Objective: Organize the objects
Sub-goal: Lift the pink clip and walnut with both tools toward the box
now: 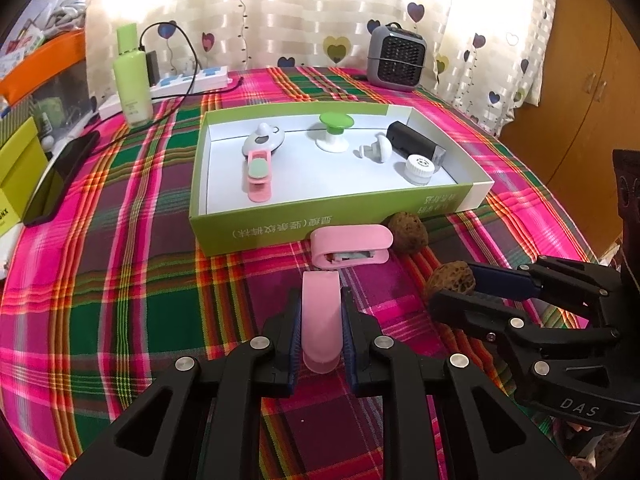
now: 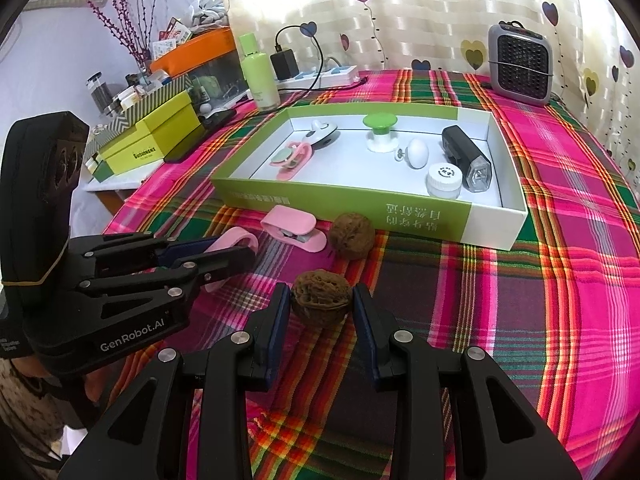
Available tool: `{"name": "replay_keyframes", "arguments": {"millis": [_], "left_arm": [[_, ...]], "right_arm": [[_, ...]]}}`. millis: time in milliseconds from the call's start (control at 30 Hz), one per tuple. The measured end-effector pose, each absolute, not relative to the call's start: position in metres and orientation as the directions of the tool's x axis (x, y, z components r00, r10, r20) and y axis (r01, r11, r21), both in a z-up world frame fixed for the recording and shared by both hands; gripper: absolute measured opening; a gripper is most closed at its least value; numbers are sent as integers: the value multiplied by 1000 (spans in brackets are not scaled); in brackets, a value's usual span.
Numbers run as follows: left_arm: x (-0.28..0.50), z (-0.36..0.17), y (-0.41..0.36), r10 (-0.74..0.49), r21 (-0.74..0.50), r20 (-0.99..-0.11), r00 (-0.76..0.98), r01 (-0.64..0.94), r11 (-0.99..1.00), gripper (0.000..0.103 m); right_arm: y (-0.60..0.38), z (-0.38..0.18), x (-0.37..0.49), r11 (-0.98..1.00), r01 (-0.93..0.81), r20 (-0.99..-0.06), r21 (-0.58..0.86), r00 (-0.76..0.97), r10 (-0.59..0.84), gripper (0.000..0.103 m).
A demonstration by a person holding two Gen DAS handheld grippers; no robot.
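Observation:
My left gripper (image 1: 322, 334) is shut on a pink clip (image 1: 322, 320) low over the plaid cloth; it also shows in the right wrist view (image 2: 236, 246). My right gripper (image 2: 322, 306) is shut on a brown walnut (image 2: 321, 303), which also shows in the left wrist view (image 1: 451, 279). A second pink clip (image 1: 350, 247) and a second walnut (image 1: 408, 229) lie in front of the green-and-white box (image 1: 224, 226). The box holds a pink clip, a green-topped knob, a white knob, a white jar and a black device.
A green bottle (image 1: 133, 80), a power strip (image 1: 192, 80) with a cable, and a black phone (image 1: 56, 182) sit at the left. A grey heater (image 1: 396, 58) stands at the back. Yellow-green boxes (image 2: 152, 142) are beyond the table's left edge.

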State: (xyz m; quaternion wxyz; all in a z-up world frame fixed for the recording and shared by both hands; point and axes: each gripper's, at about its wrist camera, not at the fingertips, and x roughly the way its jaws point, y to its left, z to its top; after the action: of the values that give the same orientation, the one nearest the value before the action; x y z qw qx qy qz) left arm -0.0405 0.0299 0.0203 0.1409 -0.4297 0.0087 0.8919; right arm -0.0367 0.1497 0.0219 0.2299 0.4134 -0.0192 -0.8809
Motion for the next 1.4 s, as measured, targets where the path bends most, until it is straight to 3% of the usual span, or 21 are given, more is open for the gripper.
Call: {"name": "replay_keyframes", "arguments": {"millis": [1400], "left_arm": [[-63, 51, 29, 258, -153, -716, -649, -215, -965, 16]], "right_arm": [[151, 54, -57, -895, 405, -656, 185, -627, -420, 33]]}}
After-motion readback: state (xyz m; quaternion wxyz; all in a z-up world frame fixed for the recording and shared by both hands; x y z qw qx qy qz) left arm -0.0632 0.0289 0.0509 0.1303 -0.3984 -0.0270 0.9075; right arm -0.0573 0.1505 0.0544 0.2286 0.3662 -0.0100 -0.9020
